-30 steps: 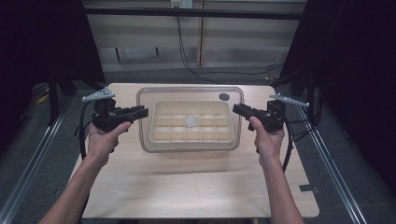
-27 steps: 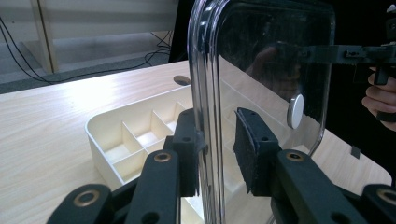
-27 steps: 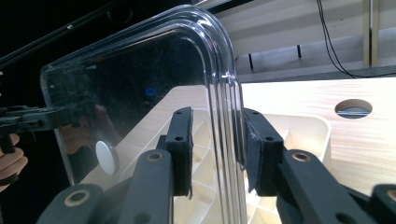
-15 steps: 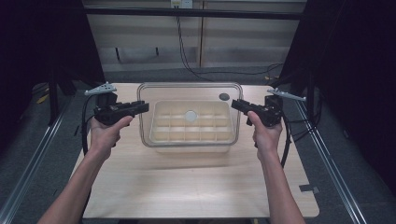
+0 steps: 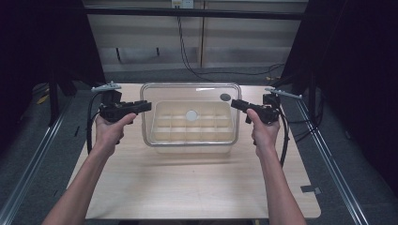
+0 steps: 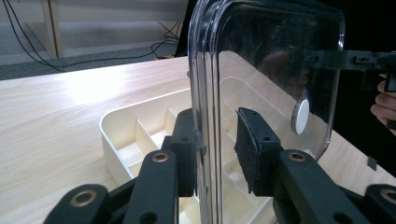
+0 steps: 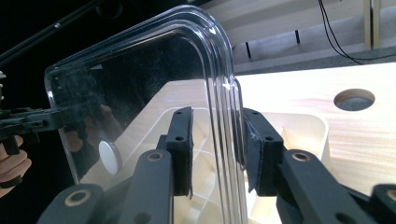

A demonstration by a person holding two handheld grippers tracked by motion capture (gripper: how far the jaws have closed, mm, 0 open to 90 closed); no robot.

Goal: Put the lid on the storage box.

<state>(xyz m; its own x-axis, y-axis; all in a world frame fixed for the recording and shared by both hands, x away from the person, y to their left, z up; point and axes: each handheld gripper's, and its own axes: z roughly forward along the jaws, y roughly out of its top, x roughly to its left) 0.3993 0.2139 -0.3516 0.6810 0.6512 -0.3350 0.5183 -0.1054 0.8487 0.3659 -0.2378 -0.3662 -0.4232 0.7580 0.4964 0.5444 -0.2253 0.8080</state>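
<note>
Left hand-held gripper (image 5: 146, 106) and right hand-held gripper (image 5: 234, 103) clamping clear lid (image 5: 190, 96) edges — above tray (image 5: 162, 136)

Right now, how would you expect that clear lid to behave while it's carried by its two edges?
The clear lid probably stays stiff, since it spans flat between left tongs and right tongs. Its glossy rim looks slippery, and thin edge grips could let it pivot.

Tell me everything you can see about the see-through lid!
The lid is clear plastic, a rectangle with rounded corners, a ridged rim and a small white round disc in the middle. It is held up flat above the cream tray with its little compartments. The left gripper pinches one short edge and the right gripper pinches the other.
</note>
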